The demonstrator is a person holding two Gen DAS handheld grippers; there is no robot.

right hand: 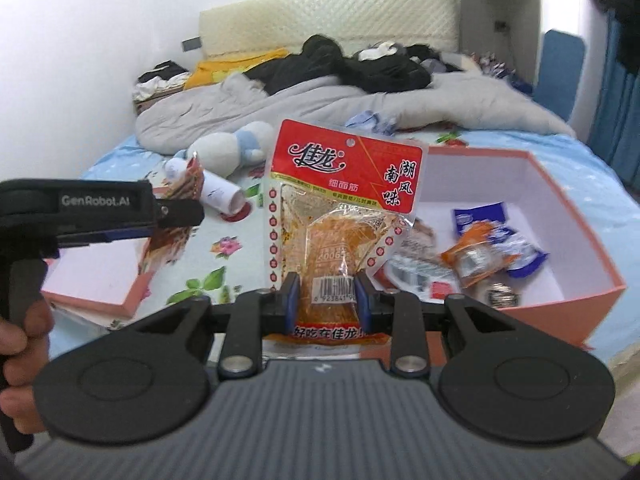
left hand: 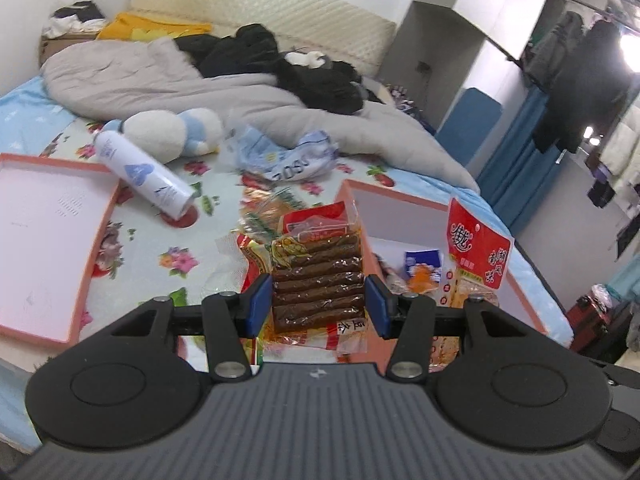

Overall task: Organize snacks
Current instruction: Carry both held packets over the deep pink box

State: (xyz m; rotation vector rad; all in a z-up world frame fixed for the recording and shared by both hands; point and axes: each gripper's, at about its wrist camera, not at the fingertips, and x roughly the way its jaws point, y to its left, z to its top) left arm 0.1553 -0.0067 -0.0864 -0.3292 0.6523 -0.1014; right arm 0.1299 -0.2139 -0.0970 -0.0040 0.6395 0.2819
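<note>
My left gripper [left hand: 318, 304] is shut on a clear pack of brown snack sticks [left hand: 318, 276], held up over the flowered bed sheet beside the box's left wall. More orange-and-red snack packs [left hand: 264, 216] lie on the sheet just beyond it. My right gripper [right hand: 326, 300] is shut on a red-topped pack of orange snack [right hand: 344, 208], held upright in front of the open pink box [right hand: 560, 304]. Several small wrapped snacks [right hand: 488, 244] lie inside that box. In the right wrist view the left gripper [right hand: 120, 216] shows at the left, a hand [right hand: 16, 344] on its handle.
The pink box lid [left hand: 44, 240] lies on the bed at left. A white spray can [left hand: 140, 172], a plush toy [left hand: 172, 132] and a crumpled blue-white bag [left hand: 288, 156] lie further back. A grey quilt [left hand: 160, 80] and dark clothes [left hand: 280, 64] fill the far end.
</note>
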